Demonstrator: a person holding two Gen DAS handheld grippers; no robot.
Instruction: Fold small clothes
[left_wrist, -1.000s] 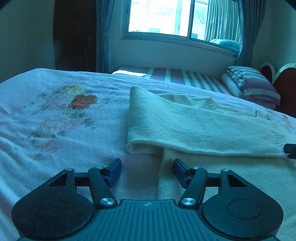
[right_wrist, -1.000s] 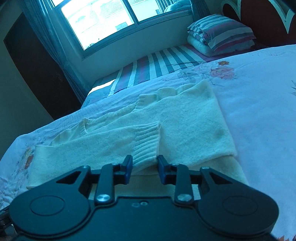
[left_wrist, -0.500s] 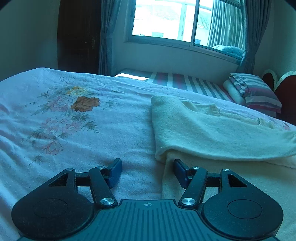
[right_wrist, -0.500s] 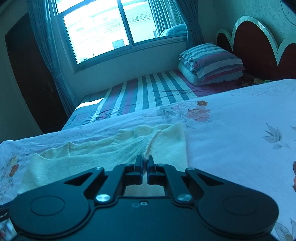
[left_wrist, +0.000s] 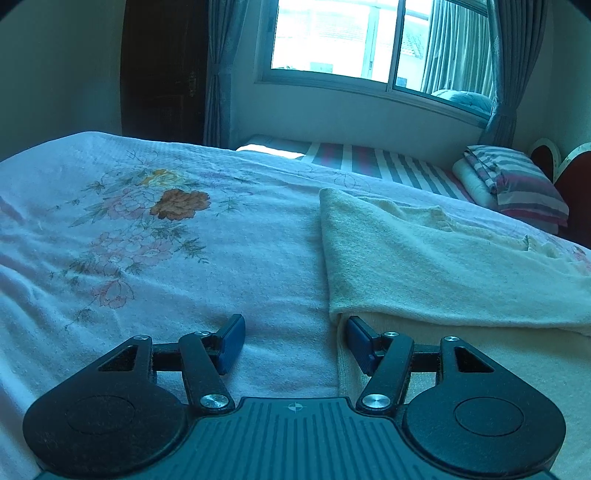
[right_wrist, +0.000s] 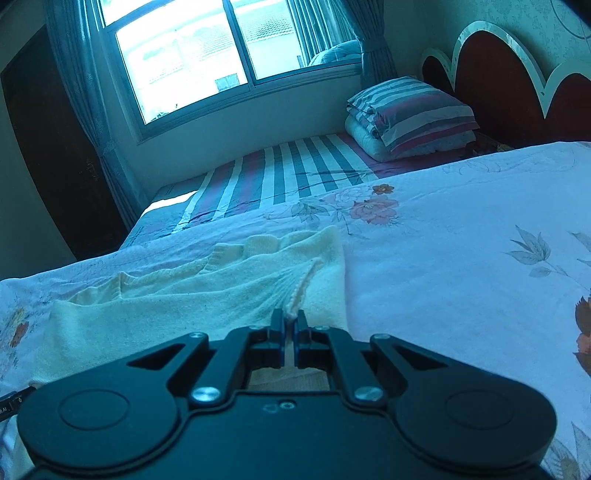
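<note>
Centrally, cream sweater (left_wrist: 424, 258) lies partly folded on the bed (left_wrist: 184, 277). Right tongs (right_wrist: 290, 325) clenched on its ribbed cuff (right_wrist: 301, 288), fabric bunched between the tips. Left tongs (left_wrist: 293, 341) spread wide, released, right tip at the sweater's left edge. Sweater's right side cut off in the left view. Striped pillow (right_wrist: 413, 110), window (right_wrist: 192, 55) behind.

A bed (left_wrist: 258, 288) covered by a pale bedspread (right_wrist: 461, 266) printed with pink and orange flowers carries a cream knitted sweater (left_wrist: 424, 266), which lies flat and partly folded, one layer doubled over another. Beyond the bedspread's far edge, a striped sheet (right_wrist: 280, 173) covers the strip of bed under the window, where a folded striped quilt (right_wrist: 413, 114) sits stacked beside the headboard.
</note>
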